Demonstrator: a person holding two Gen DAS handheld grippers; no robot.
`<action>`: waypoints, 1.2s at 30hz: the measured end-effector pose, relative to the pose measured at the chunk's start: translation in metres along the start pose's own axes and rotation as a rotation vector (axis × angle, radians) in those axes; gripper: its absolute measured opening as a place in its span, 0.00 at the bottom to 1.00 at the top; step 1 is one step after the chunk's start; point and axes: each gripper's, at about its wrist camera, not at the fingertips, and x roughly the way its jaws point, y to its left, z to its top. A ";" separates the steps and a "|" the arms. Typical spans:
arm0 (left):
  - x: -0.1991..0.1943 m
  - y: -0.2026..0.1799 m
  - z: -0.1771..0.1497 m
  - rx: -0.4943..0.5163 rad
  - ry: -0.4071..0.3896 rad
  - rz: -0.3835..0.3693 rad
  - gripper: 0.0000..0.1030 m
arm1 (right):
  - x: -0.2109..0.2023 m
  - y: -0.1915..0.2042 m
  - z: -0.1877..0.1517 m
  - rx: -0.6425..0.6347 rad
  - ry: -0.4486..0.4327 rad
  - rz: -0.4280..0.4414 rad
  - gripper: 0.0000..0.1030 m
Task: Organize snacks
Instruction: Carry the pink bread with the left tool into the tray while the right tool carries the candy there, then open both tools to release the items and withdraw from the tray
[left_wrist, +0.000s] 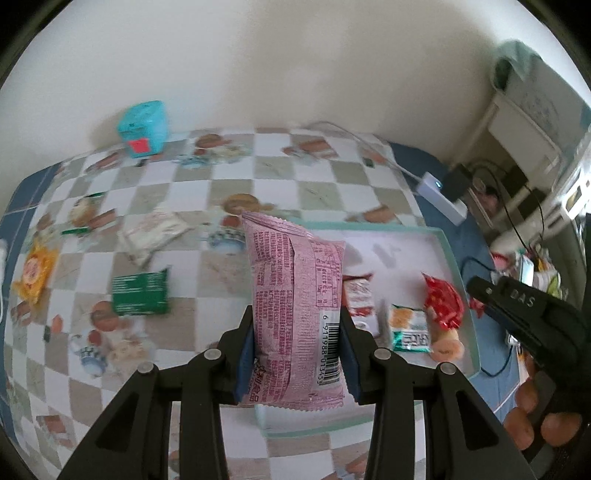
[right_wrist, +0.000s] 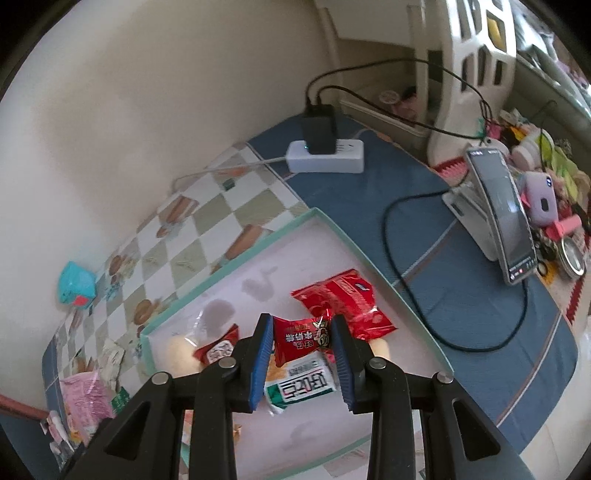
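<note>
Left gripper jaws clamp a crinkly pink foil packet, upright above the desk. Right gripper jaws grip a glossy red wrapper over the shallow teal-rimmed tray.

A table with a checked cloth, blue at its edges, carries everything. On it lie a shallow tray with a pale green rim, a green packet, a white packet, a yellow packet and a turquoise box by the wall. A white power strip, black cables and a phone on a stand sit on the blue part.
</note>
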 end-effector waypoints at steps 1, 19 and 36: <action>0.003 -0.003 -0.001 0.008 0.005 -0.002 0.41 | 0.000 0.000 0.000 -0.002 0.003 0.002 0.33; 0.032 -0.034 -0.012 0.086 0.072 0.002 0.41 | 0.023 0.017 -0.009 -0.063 0.087 -0.021 0.34; 0.029 -0.023 -0.009 0.042 0.062 0.039 0.68 | 0.030 0.019 -0.011 -0.079 0.123 -0.045 0.36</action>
